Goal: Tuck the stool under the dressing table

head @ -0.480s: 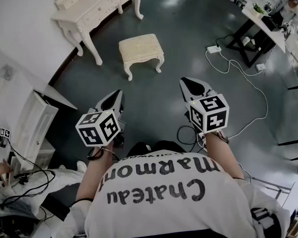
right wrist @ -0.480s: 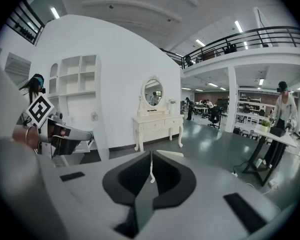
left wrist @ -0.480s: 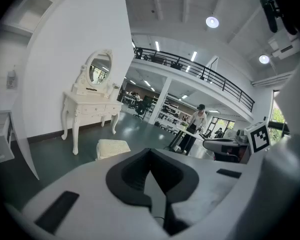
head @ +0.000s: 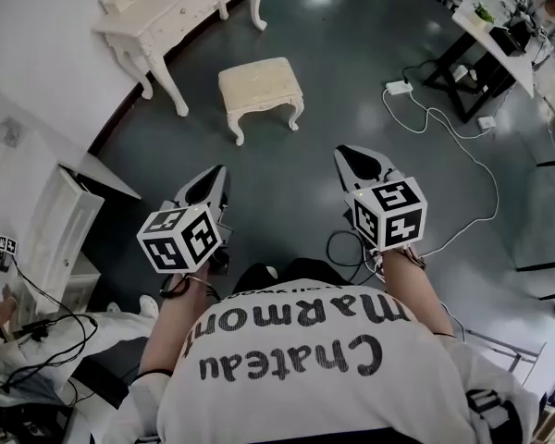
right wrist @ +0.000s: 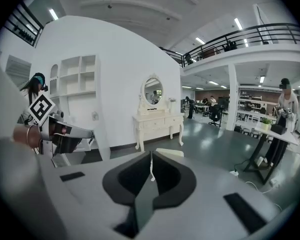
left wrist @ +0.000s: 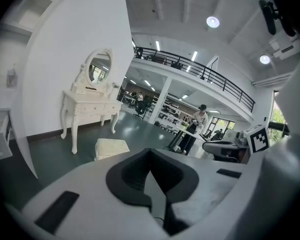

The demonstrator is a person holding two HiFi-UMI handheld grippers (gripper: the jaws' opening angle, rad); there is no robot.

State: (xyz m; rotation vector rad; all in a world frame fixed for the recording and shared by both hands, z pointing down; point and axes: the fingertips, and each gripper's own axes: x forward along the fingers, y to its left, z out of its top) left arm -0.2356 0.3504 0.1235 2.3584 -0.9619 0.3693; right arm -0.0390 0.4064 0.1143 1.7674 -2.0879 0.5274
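Note:
A cream padded stool (head: 260, 89) with curved legs stands on the dark floor, a little way out from the white dressing table (head: 171, 17) at the curved wall. In the left gripper view the stool (left wrist: 111, 147) sits in front of the table (left wrist: 91, 109), which carries an oval mirror. The right gripper view shows the stool (right wrist: 170, 153) just past the jaws, the table (right wrist: 158, 125) behind it. My left gripper (head: 213, 176) and right gripper (head: 348, 154) are both shut and empty. They hang side by side well short of the stool.
A low white cabinet (head: 60, 225) stands by the wall at the left. White cables and a power strip (head: 398, 90) lie on the floor to the right of the stool, near a black-legged desk (head: 481, 58). Black cables trail at the lower left. People stand far off.
The stool and dressing table sit slightly higher in the head view than before. Both grippers stay shut, in much the same place.

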